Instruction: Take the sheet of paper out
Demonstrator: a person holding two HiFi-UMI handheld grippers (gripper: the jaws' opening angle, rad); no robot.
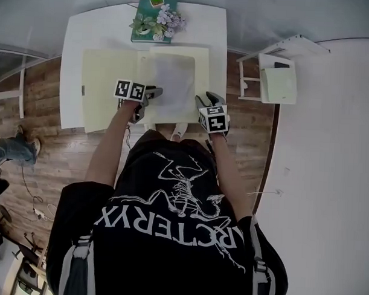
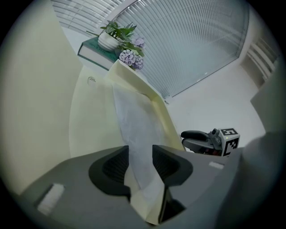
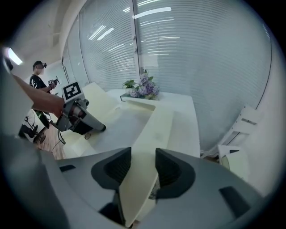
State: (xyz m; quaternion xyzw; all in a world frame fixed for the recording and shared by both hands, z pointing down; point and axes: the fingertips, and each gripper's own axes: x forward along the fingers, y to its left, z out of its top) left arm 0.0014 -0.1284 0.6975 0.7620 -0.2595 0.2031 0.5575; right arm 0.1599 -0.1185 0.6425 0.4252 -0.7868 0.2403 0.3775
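A pale yellow folder [image 1: 108, 81] lies open on the white table [image 1: 79, 37], with a white sheet of paper [image 1: 173, 83] on its right half. My left gripper [image 1: 153, 94] is at the sheet's near left corner. In the left gripper view its jaws [image 2: 140, 161] stand apart, with the sheet [image 2: 134, 125] and a folder flap [image 2: 163, 120] running between them. My right gripper [image 1: 204, 102] is at the folder's near right edge. Its jaws [image 3: 143, 167] are open around the yellow flap [image 3: 152, 134].
A potted plant and purple flowers on a teal book [image 1: 154, 22] stand at the table's far edge. A white rack [image 1: 277, 80] stands right of the table. Another person [image 3: 40, 85] stands off to the left, over wooden floor [image 1: 51, 163].
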